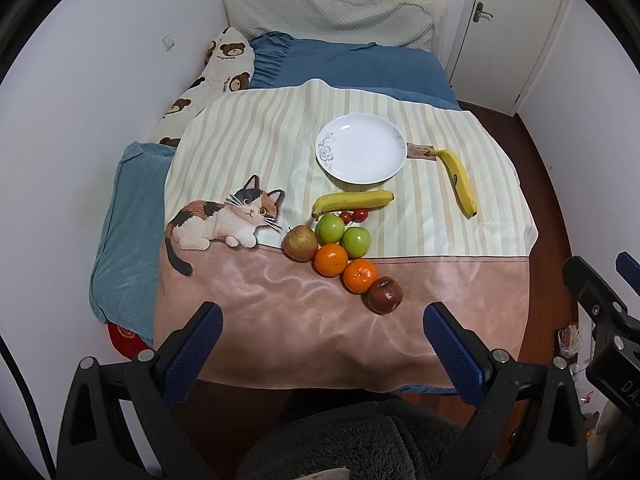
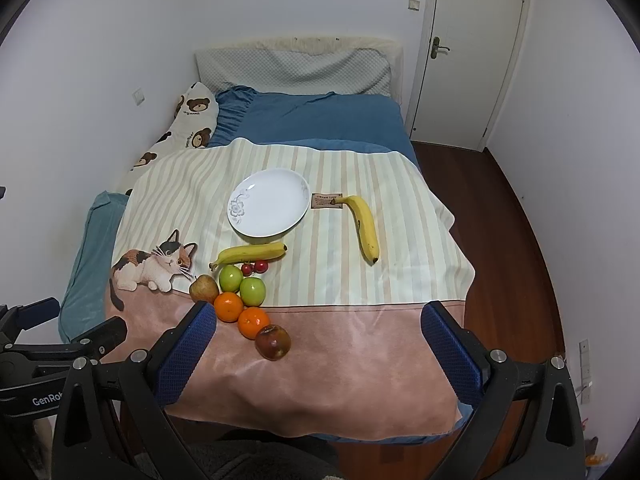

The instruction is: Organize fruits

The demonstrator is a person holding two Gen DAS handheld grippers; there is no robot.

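Both the left gripper [image 1: 322, 320] and right gripper [image 2: 319, 318] are hanging wide apart, holding nothing, fruit sitting just below the plate [image 1: 362, 150].

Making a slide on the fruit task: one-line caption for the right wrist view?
Open right gripper above a bedspread with an empty plate, bananas, apples and oranges.

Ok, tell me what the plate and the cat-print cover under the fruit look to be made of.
Plate: likely glazed ceramic or porcelain; it is smooth, glossy white with a grey floral print along the rim, though melamine can't be excluded.
Cat-print cover: a soft woven or plush fabric, seemingly velvety; it shows ripples, creases and a faint sheen on the pink band, and drapes over the bed edge.
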